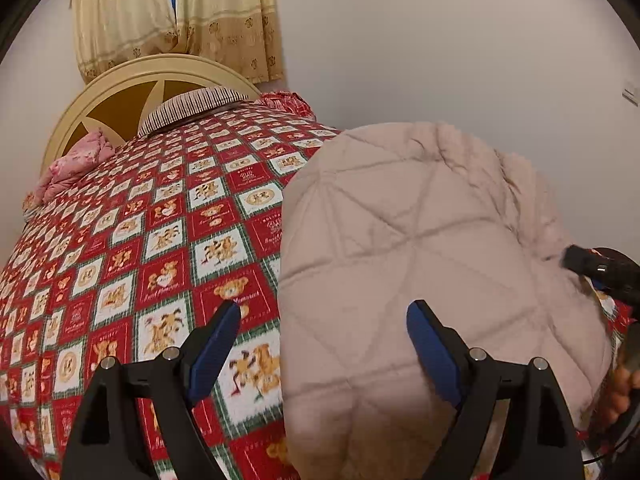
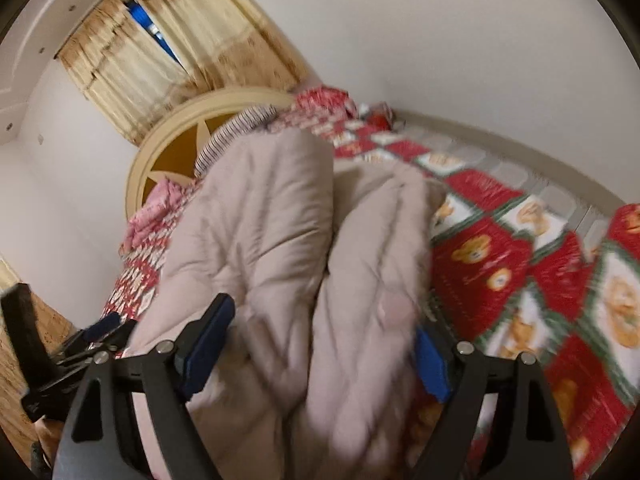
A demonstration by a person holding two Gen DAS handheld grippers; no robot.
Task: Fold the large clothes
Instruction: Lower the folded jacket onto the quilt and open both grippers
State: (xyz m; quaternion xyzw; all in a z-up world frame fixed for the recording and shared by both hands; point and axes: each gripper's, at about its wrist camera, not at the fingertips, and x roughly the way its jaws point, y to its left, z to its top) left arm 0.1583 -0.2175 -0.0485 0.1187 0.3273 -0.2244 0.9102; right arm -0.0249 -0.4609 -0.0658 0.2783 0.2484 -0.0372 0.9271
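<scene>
A beige quilted padded coat [image 1: 420, 248] lies folded in a thick bundle on the bed's red teddy-bear cover [image 1: 132, 256]. My left gripper [image 1: 324, 320] is open, its blue pads straddling the coat's left edge, nothing held. The right gripper shows at the left view's right edge [image 1: 600, 268], by the coat's far side. In the right wrist view the coat [image 2: 280, 232] bulges in two puffy folds right in front of my right gripper [image 2: 324, 332], which is open with the folds between its spread fingers. The left gripper [image 2: 96, 336] shows at the lower left.
A cream headboard [image 1: 120, 92] with a striped pillow [image 1: 192, 106] and pink bedding [image 1: 76, 164] stands at the bed's far end. Yellow curtains [image 1: 172, 16] hang behind. A plain wall [image 1: 460, 48] borders the bed's right side.
</scene>
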